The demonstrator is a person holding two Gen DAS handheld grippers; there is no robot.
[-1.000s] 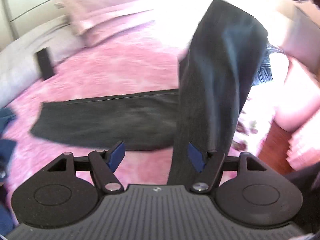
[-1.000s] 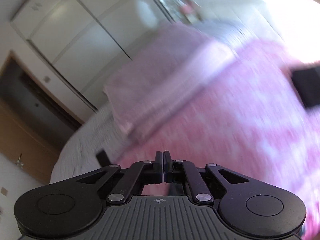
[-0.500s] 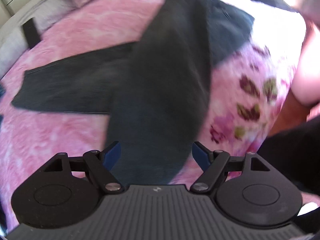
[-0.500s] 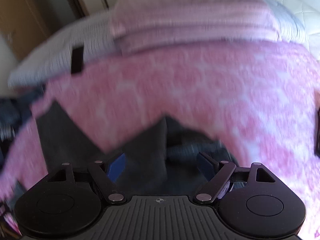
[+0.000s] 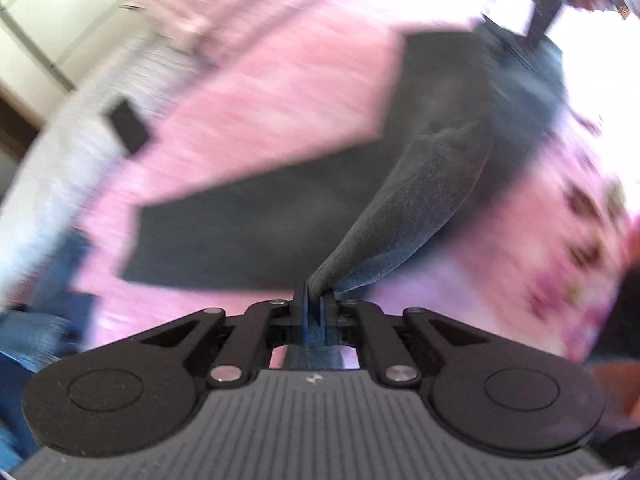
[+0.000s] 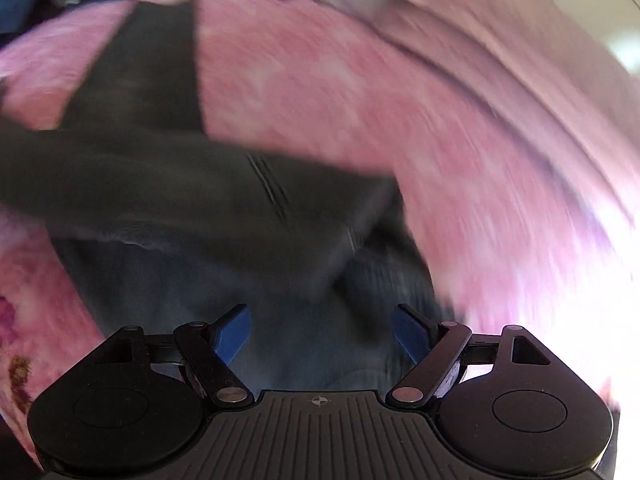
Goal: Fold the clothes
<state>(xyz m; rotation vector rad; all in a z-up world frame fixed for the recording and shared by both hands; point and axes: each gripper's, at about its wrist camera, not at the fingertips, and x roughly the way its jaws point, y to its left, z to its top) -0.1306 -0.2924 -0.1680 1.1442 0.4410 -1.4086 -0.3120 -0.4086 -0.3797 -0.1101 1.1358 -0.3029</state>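
The left gripper is seen clamped on a trouser leg, while only the right wrist view shows the right gripper spread wide, empty, above the trousers' waist.

1. Both views were motion-blurred; the pink bedspread showed only streaks, its weave unreadable.
2. The dark trousers lost their waist detail to blur and overexposure at upper right in the left wrist view.
3. The pinched fabric end was hidden between the left gripper fingers.
4. A small dark object on the grey bedding was too blurred to identify.
5. Blue cloth was cut off by the left edge.
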